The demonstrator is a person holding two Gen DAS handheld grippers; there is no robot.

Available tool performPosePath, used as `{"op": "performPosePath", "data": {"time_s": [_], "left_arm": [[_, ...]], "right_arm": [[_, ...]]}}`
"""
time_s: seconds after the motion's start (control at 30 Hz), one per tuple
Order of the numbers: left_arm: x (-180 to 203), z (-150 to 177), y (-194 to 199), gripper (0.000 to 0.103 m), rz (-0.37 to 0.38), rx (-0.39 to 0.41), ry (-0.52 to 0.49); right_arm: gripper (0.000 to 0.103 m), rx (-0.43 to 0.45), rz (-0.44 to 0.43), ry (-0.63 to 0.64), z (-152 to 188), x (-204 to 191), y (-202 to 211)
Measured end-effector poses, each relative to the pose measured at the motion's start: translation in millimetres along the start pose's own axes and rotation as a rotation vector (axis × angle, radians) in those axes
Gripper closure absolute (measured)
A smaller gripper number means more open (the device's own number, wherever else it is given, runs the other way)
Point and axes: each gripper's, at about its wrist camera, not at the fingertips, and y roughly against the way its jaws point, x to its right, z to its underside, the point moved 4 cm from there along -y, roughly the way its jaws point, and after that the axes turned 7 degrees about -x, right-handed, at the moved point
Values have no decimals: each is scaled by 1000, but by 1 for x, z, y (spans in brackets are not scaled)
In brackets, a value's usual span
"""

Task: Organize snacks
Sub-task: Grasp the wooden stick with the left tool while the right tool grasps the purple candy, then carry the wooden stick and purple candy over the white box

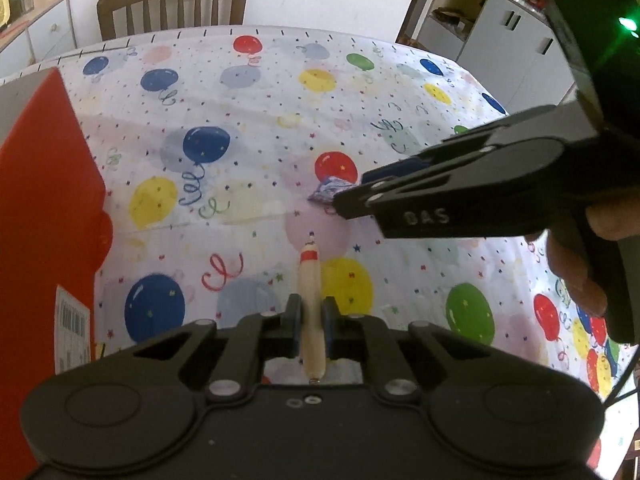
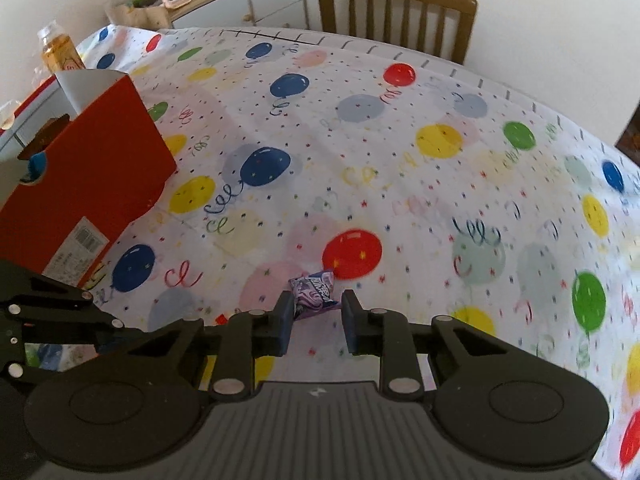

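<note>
My left gripper (image 1: 310, 314) is shut on a thin beige snack stick with a red band (image 1: 310, 280), held above the balloon tablecloth. A small purple snack packet (image 2: 313, 289) lies on the cloth; it also shows in the left wrist view (image 1: 326, 192). My right gripper (image 2: 316, 311) is open with the packet just ahead, between its fingertips. In the left wrist view the right gripper (image 1: 352, 196) reaches in from the right and its tips are at the packet. A red box (image 2: 86, 176) with an open top stands at the left and holds some snacks.
The table has a balloon-print cloth (image 2: 360, 160). A wooden chair (image 2: 396, 12) stands at the far edge. A drink bottle (image 2: 58, 48) stands behind the red box. The box side (image 1: 44, 208) is close on the left of my left gripper. Cabinets stand beyond the table.
</note>
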Motion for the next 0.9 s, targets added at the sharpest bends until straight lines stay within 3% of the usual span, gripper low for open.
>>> {"op": "performPosePath", "data": {"time_s": [0.03, 0.5, 0.9], "left_arm": [[0, 2, 2, 96, 3, -2, 2], [0, 21, 34, 96, 30, -9, 23], [-11, 26, 84, 96, 40, 40, 36]], "right_arm": [[83, -1, -1, -9, 3, -1, 3], [83, 49, -24, -75, 43, -25, 55], [83, 141, -28, -75, 42, -62, 107]]}}
